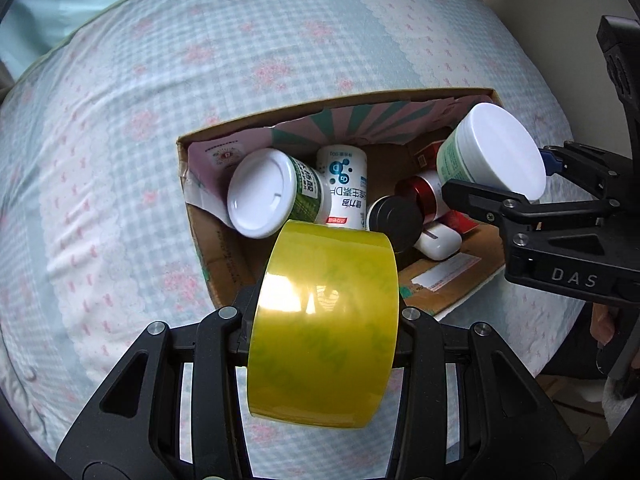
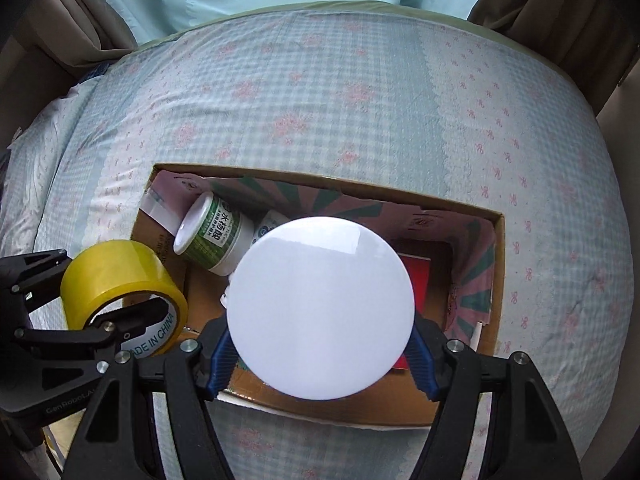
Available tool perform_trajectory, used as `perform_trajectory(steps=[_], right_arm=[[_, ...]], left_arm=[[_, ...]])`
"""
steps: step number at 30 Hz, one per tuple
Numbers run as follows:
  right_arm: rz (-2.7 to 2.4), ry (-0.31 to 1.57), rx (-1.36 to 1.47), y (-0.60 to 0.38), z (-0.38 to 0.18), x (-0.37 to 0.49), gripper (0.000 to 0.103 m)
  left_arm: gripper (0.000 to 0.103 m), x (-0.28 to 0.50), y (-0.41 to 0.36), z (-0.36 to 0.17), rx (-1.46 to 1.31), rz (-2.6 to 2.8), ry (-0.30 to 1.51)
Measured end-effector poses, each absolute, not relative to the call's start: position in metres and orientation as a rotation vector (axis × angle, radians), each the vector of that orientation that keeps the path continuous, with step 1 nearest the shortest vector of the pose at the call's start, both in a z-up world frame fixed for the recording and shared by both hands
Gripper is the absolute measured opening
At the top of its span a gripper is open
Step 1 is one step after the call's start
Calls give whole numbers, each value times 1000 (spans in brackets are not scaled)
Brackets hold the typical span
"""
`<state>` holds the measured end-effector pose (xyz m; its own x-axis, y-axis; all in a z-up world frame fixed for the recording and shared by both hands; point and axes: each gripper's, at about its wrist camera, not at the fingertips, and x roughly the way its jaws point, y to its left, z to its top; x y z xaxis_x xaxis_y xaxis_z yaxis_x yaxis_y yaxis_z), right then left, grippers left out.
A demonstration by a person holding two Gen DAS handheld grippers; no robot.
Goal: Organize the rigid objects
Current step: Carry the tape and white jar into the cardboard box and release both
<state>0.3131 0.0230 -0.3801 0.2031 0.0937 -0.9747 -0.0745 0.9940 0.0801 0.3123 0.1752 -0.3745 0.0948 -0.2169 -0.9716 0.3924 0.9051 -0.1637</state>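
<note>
Your left tool (image 1: 324, 320) is clenched on a roll of yellow tape (image 1: 324, 320), gripped across its width; the roll hides both pads in the left wrist view, and its lower edge covers the tool's centre. In the right wrist view the same roll sits at the left, part of its core lettering cut off by the tool's arm.

Your right tool (image 2: 320, 324) is grasping a white-lidded jar (image 2: 320, 312). The lid fills the middle of that view and hides the jar's body and much of the box floor behind it; only the blue pads (image 2: 222, 354) show at either side. The left wrist view shows the jar's green-printed side.

Both tools hang above an open cardboard box (image 1: 208, 264) resting on a bed (image 1: 120, 140) with a checked, flowered cover. Inside lie a green-labelled bottle (image 1: 280, 196) with a white cap, a white bottle (image 1: 344, 184) with blue print, a dark-capped container (image 1: 396, 216), a red-banded one (image 1: 420, 196) and a small white case (image 1: 438, 244), overlapping one another. A red item (image 2: 416, 268) under the jar is too hidden to identify.
</note>
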Motion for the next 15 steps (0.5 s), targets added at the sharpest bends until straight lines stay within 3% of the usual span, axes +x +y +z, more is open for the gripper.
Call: perform_trajectory(steps=[15], right_arm=[[80,1424,109,20,-405,342,67]], left_arm=[[36,332,166,-376,195,-423,1442]])
